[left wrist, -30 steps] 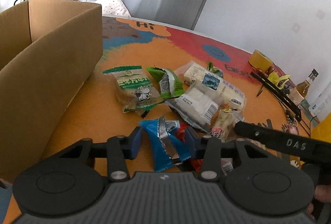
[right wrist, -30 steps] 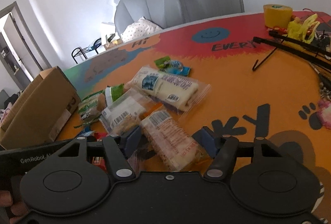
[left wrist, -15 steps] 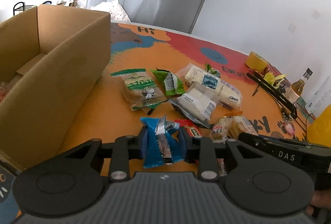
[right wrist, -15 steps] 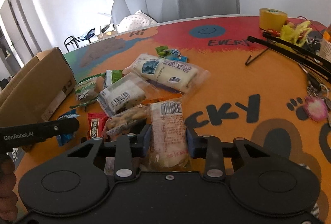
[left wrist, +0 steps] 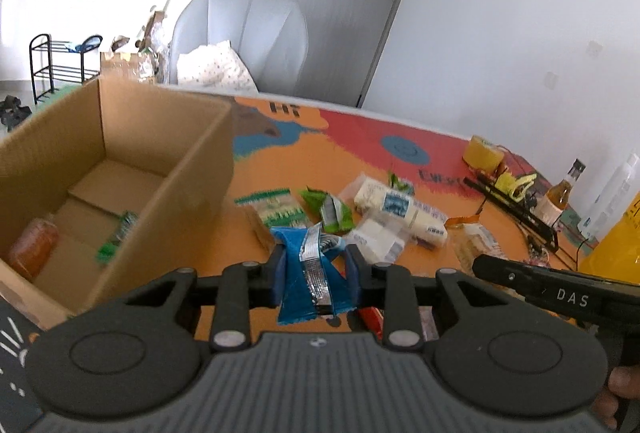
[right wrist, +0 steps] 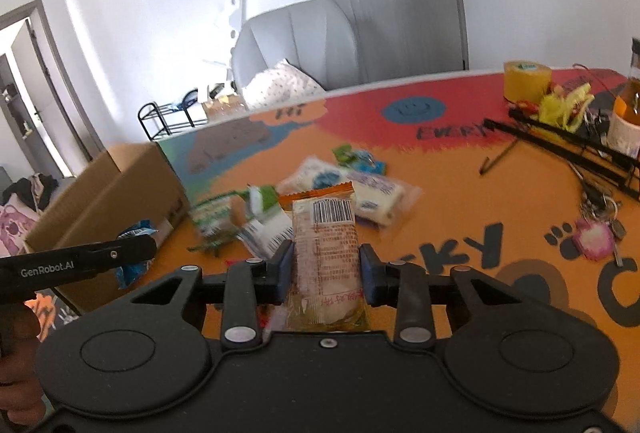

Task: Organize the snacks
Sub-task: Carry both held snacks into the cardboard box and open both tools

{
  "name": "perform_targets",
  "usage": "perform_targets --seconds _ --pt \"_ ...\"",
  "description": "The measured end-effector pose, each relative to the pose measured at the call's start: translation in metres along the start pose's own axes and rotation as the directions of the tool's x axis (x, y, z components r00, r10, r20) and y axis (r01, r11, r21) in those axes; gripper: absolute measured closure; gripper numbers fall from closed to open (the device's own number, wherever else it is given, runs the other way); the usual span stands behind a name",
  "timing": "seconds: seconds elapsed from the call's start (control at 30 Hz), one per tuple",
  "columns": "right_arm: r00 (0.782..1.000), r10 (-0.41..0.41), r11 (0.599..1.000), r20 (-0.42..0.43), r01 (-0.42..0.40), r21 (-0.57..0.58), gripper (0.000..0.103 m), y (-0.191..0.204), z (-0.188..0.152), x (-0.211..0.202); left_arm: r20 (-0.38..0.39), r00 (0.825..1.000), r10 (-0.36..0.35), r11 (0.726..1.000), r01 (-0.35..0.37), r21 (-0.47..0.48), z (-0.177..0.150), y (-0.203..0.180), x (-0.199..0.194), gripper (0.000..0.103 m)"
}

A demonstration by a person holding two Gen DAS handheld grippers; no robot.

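So both hands are loaded right now. The left hand-held gripper (left wrist: 316, 271) is clamped on a blue snack packet (left wrist: 311, 275), silver seam facing the camera, packet standing roughly upright between the pads and lifted off the bench (left wrist: 400, 137). The right hand-held gripper (right wrist: 323, 273) is squeezed on a clear-wrapped pastry with an orange top edge (right wrist: 326, 253), long axis pointing straight out along the fingers, barcode end away from the camera.

The thing that matters: the cardboard box (left wrist: 132, 169) sits forward and to the left of the left gripper, open top facing up, with an orange pack and a green one already on its floor. From the right gripper the box (right wrist: 108, 201) is much further left, with the left gripper's body in between. So the left hand looks clearly nearer and I'd guess it drops first, then the right reaches across.

The rest of the loose snacks lie on the bench just right of the box.
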State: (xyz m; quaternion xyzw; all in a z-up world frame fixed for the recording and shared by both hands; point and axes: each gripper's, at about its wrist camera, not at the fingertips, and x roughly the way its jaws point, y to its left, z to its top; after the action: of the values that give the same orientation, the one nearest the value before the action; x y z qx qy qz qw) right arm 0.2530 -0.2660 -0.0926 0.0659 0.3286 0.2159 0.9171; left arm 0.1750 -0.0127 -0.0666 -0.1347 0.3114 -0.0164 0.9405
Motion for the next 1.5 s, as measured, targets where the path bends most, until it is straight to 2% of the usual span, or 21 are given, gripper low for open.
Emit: perform_targets --seconds 0.47,0.9,1.5 --pt "0.997 0.057 0.998 0.052 -0.055 -0.032 0.071 0.043 0.022 -0.011 0.064 0.997 0.031 1.000 -0.031 -0.001 0.024 0.022 -0.036 0.074" --pt "0.994 0.093 0.994 0.060 -0.089 -0.065 0.071 0.077 0.034 -0.004 0.099 0.994 0.053 0.999 -0.051 -0.019 0.040 0.050 -0.053 0.074" --pt "0.987 0.160 0.979 0.026 -0.155 -0.130 0.071 0.131 0.043 0.029 0.063 0.989 0.131 0.983 -0.122 -0.135 0.045 0.114 -0.046 0.073"
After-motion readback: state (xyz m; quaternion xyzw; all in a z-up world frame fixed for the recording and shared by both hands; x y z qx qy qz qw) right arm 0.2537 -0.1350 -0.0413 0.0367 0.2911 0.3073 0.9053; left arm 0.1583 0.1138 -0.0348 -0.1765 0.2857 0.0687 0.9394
